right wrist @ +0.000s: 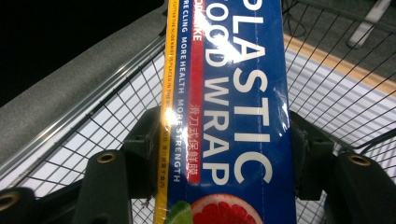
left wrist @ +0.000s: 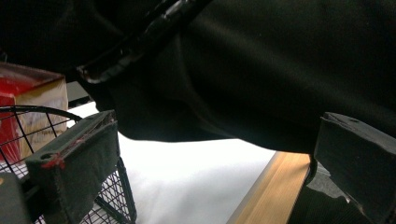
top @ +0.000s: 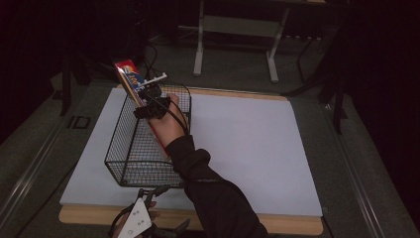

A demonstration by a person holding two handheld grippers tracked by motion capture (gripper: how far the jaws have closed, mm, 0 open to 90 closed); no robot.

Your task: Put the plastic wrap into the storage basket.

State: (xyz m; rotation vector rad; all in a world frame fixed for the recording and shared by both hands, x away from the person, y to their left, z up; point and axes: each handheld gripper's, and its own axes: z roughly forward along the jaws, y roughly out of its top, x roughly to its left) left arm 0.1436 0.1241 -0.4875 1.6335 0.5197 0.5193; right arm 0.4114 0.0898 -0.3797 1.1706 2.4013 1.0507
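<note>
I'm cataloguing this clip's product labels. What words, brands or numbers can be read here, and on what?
"PLASTIC FOOD WRAP": big white letters on the blue plastic wrap box.
"MORE CLING MORE HEALTH MORE STRENGTH": small white line beside it.
Chinese characters on the red strip: too small to read surely.
Yellow edge print: too fine to read.
Box end in the high view: blurred.
"ID": on the grey floor.

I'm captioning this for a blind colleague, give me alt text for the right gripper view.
A long blue box of plastic food wrap is clamped between the right gripper's two dark fingers, above a black wire basket on a white table top.
</note>
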